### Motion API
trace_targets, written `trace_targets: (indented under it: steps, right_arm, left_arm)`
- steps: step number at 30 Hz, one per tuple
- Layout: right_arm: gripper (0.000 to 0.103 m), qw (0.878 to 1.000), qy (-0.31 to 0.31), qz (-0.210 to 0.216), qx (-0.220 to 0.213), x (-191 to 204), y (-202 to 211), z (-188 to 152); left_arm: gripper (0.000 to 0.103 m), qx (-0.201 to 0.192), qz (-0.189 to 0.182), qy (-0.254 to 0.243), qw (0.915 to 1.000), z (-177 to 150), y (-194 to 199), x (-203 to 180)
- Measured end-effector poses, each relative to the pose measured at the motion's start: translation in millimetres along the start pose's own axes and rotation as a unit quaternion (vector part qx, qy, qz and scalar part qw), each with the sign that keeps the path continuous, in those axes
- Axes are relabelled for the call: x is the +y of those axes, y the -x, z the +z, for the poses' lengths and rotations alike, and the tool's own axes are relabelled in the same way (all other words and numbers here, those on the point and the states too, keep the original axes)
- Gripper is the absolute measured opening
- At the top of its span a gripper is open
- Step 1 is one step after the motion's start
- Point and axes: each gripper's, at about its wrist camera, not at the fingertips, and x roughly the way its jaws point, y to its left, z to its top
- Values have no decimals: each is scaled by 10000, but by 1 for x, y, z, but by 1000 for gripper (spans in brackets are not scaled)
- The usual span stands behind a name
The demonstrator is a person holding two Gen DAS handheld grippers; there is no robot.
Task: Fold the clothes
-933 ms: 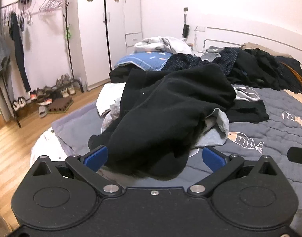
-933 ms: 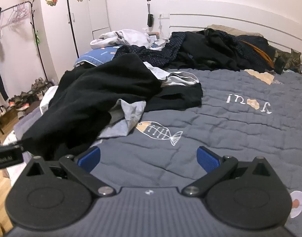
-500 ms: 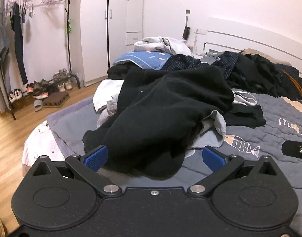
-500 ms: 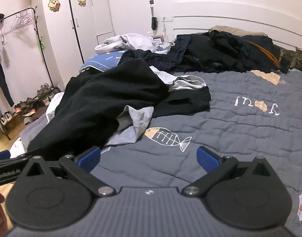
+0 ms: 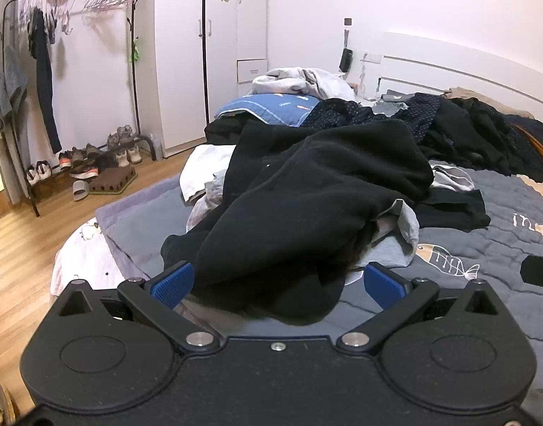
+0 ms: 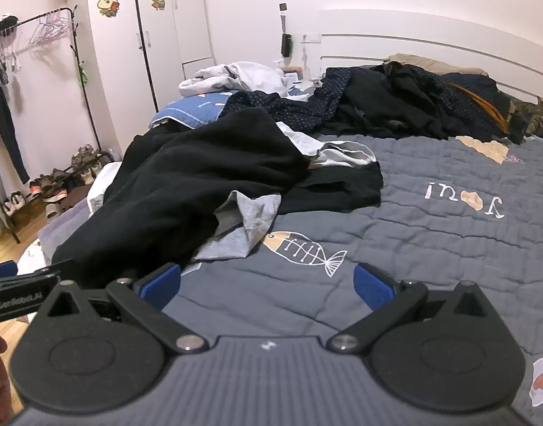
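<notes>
Left wrist | left tool (image 5: 276, 285) spread, empty | black garment (image 5: 307, 206) at 12 o'clock | pinch its near hem, not gray shirt (image 5: 395, 245) beneath

My right gripper (image 6: 267, 285) hovers over the grey quilt (image 6: 431, 248), fingers (image 6: 372, 285) spread wide, with the black garment (image 6: 200, 184) heaped at ten o'clock.

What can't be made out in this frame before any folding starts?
- Black garment: its type and outline are unclear in both views; it lies bunched, its near hem behind the left tongs.
- Grey garment: mostly buried under the black one.
- Far clothes pile: separate pieces can't be told apart, too small and dark.
- Right tongs: open over bare quilt; the hand is cut off.
</notes>
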Motion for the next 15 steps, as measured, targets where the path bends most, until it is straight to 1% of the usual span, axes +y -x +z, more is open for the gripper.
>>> trace_targets:
  steps: [15]
  right_arm:
    - [103,9999,85,131,56,5,-1,-2]
  left_arm:
    - [103,33,-5,-40,10000,1,-1,0]
